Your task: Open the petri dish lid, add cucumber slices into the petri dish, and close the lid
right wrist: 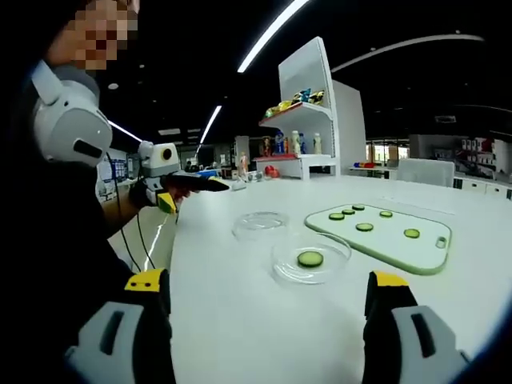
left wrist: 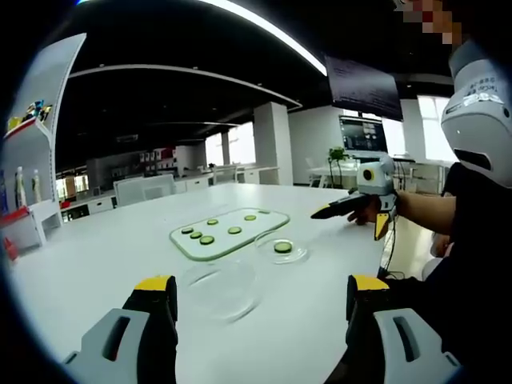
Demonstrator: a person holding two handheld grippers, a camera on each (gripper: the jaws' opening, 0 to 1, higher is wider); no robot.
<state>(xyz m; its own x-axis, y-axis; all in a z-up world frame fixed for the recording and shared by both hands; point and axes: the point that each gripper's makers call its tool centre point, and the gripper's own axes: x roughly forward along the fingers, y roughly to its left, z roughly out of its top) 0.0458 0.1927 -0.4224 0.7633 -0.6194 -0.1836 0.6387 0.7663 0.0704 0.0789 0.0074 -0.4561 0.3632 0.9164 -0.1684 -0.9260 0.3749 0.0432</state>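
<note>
In the right gripper view we see the petri dish (right wrist: pixel 311 259) at centre frame holding one cucumber slice (right wrist: pixel 310 258), its lid (right wrist: pixel 261 226) lying apart, upper left of it. Cutting board (right wrist: pixel 382 228) right of centre carries more slices. Right gripper (right wrist: pixel 272 308) and left gripper (left wrist: pixel 262 304) both spread, empty.

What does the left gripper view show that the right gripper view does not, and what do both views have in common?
Left gripper view alone: a monitor and a potted plant at the far side of the room, behind the other gripper.

Right gripper view alone: a white shelf with coloured items, seen large beyond the table.

Both share: the white table, the cutting board with cucumber slices, the petri dish holding one slice, and its clear lid lying apart on the table.
</note>
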